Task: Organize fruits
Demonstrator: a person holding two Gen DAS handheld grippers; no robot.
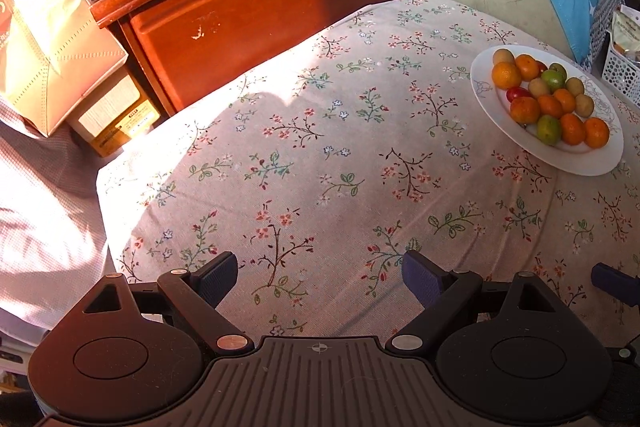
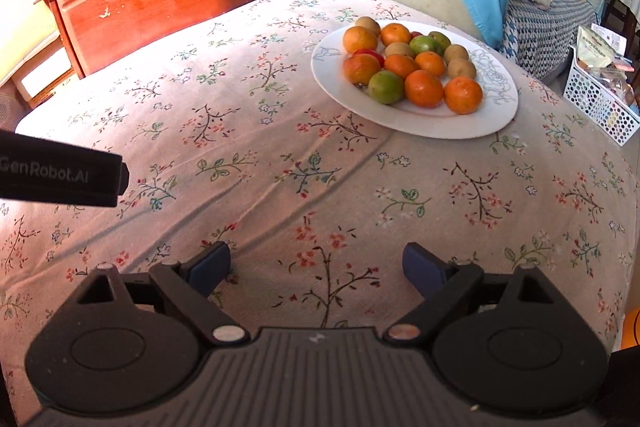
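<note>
Item one, far left: we see stacked cardboard boxes (image 1: 60, 39), matt and square-edged, beside a glossy reddish wooden cabinet (image 1: 256, 7) with a curved top.

Item two, centre: our worktop (image 1: 320, 147), rounded, draped in a coarse woven cloth printed with small flower sprigs and faintly creased.

Item three, near edge: our left claw (image 1: 320, 279), black plastic arms with blue ribbed pads, spread wide over bare cloth and gripping nothing. Our right claw (image 2: 316, 269), same build, likewise gapes empty.

Item four, right: a smooth white round plate (image 2: 492, 115) on the cloth, heaped with the fruits (image 2: 412, 67): glossy round oranges, green ones, dull brown ovals, small red ones.

Item five, far right: a white perforated plastic basket (image 2: 600, 107) off the worktop.
</note>
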